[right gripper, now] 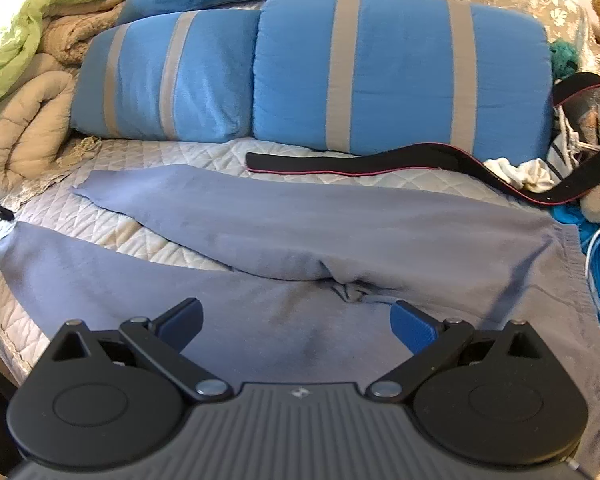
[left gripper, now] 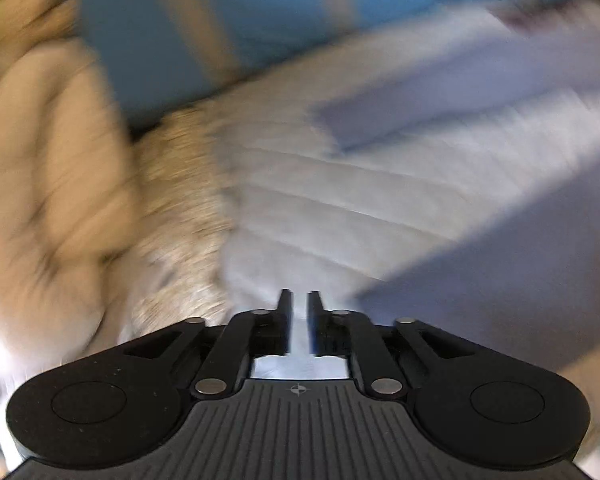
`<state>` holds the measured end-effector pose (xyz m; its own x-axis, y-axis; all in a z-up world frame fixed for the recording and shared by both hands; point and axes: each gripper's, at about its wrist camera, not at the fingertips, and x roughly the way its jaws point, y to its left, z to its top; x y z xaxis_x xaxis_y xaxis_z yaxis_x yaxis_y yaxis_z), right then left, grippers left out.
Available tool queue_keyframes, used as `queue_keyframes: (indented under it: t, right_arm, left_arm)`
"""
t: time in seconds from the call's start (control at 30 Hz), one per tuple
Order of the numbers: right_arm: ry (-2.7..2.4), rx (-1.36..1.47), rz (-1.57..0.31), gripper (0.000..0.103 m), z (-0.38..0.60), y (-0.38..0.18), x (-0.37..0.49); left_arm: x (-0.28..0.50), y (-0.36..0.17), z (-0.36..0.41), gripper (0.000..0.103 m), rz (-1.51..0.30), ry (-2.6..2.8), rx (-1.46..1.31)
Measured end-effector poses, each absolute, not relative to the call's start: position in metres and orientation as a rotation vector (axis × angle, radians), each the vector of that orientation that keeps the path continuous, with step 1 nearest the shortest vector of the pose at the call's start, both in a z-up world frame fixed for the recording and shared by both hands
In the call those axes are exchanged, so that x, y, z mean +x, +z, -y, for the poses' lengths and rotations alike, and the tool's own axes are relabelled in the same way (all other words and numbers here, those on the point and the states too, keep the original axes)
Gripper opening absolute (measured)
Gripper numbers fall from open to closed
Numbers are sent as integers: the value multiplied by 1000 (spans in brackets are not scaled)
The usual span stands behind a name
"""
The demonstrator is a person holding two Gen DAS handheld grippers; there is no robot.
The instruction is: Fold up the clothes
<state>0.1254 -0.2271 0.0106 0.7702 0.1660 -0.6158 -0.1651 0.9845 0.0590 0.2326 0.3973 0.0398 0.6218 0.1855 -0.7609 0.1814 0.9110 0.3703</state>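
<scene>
Right tool over unlabelled blue trousers

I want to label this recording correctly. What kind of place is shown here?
Most likely a bedroom, on a bed: a quilted bedspread, two blue striped pillows and a rolled beige blanket lie around the grey-blue trousers spread out for folding.

A bed with a pale quilted cover fills the view. Two blue pillows with grey stripes lie side by side along its far edge, with a rolled beige blanket at the left. Lighting is bright and even.
</scene>
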Motion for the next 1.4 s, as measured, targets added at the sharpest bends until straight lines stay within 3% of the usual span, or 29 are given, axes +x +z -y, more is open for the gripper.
queue_keyframes:
  t: [0.17,0.27,0.47,0.8,0.93,1.07,1.4]
  right_arm:
    - [174,7,-615,103,239,13,115]
    - [170,23,-611,103,244,13,116]
    - [177,40,-600,103,241,15,120]
    - [179,110,-611,103,256,14,116]
    - [207,374,-644,103,293,23,121]
    - [228,567,-664,103,338,42,136]
    - [131,-16,-596,103,388,62,161]
  left_arm:
    - [170,53,-402,51,-683,93,396]
    - [138,34,-385,71,-708,-19,459]
    - [99,-20,-330,71,-624,-14,863]
    - [96,-79,-291,71,-478,-72,1408]
    - [100,-88,-288,70,-454,-68,1474]
    - [102,-88,-287,56,-487,-87,1479]
    - [97,-91,-277,50,-535,-64,1472]
